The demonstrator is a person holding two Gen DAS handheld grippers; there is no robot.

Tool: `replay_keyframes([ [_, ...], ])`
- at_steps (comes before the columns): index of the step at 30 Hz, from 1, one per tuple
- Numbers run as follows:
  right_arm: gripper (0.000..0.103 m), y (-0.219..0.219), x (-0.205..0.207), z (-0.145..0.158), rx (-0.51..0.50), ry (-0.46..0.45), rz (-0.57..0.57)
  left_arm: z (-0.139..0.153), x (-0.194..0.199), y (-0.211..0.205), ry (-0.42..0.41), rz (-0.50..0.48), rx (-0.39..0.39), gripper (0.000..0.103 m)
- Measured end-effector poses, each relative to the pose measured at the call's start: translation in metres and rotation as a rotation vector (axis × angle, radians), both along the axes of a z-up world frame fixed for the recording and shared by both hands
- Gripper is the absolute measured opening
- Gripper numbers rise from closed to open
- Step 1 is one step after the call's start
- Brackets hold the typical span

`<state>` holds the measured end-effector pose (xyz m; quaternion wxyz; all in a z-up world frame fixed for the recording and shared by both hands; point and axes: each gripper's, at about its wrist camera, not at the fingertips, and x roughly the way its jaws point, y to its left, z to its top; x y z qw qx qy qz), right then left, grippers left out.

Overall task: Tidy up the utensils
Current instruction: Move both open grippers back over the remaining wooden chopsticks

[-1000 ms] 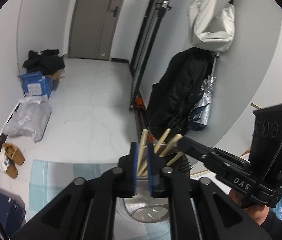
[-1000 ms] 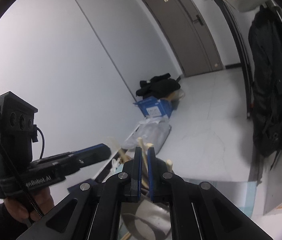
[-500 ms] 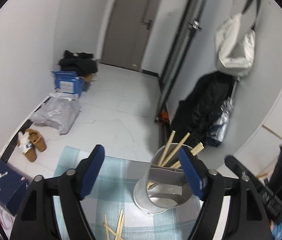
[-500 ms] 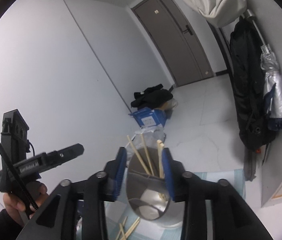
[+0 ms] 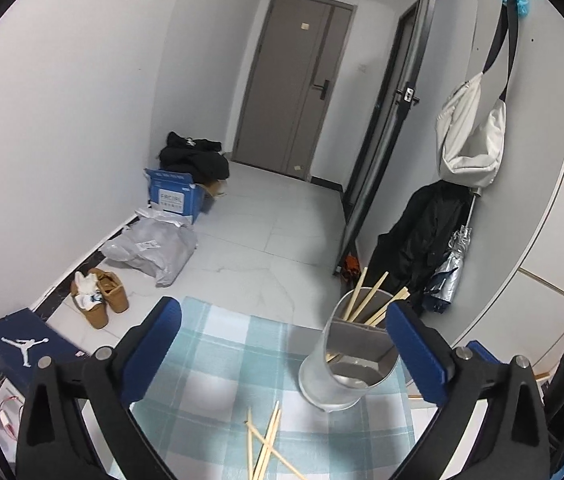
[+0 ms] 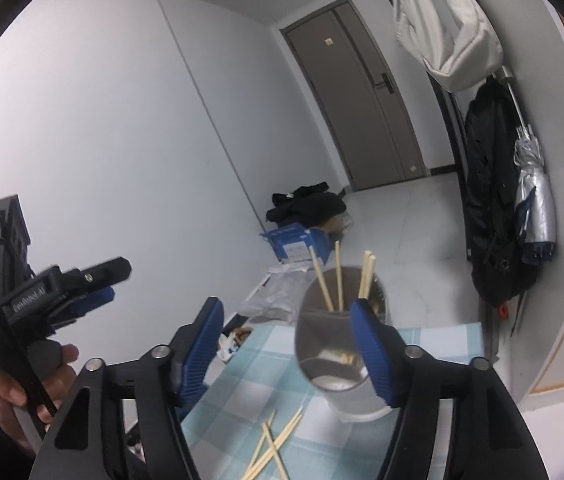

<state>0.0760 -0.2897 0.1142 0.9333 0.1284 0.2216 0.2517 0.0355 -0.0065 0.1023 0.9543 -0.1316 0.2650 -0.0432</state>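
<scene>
A metal utensil holder (image 5: 345,364) stands on a blue-checked cloth (image 5: 218,364) with several wooden chopsticks (image 5: 365,296) upright in it. Several loose chopsticks (image 5: 264,448) lie on the cloth in front of it. My left gripper (image 5: 282,356) is open and empty above the cloth, its right finger beside the holder. In the right wrist view the holder (image 6: 341,344) and loose chopsticks (image 6: 274,446) show too. My right gripper (image 6: 289,352) is open and empty, above the holder. The left gripper (image 6: 94,284) shows there at the left, held in a hand.
The cloth-covered table ends at a tiled floor. On the floor lie a blue box (image 5: 174,196), a grey bag (image 5: 154,248), brown shoes (image 5: 100,296) and a shoebox (image 5: 26,340). Black coats (image 5: 421,248) and a white bag (image 5: 469,140) hang on the right wall.
Both grippers were shut on chopsticks over the holder a second ago; they have opened and drawn back and up. The chopsticks now stand in the holder.
</scene>
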Motion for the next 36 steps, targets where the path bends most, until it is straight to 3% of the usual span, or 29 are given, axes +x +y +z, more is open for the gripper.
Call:
replay_keyframes([
  [7, 0.084, 0.013, -0.022, -0.018, -0.037, 0.021, 0.002, -0.013, -0.021, 0.008, -0.008, 0.024, 0.011, 0.102],
  [21, 0.084, 0.029, -0.039, -0.073, -0.179, 0.135, -0.009, -0.078, -0.026, 0.019, 0.082, 0.080, 0.012, 0.102],
  [30, 0.084, 0.036, -0.026, -0.103, -0.209, 0.236, 0.003, -0.123, -0.017, 0.027, 0.214, 0.076, -0.017, 0.102],
  [36, 0.084, 0.049, -0.013, -0.122, -0.264, 0.305, 0.022, -0.140, -0.008, 0.039, 0.328, 0.047, -0.106, 0.102],
])
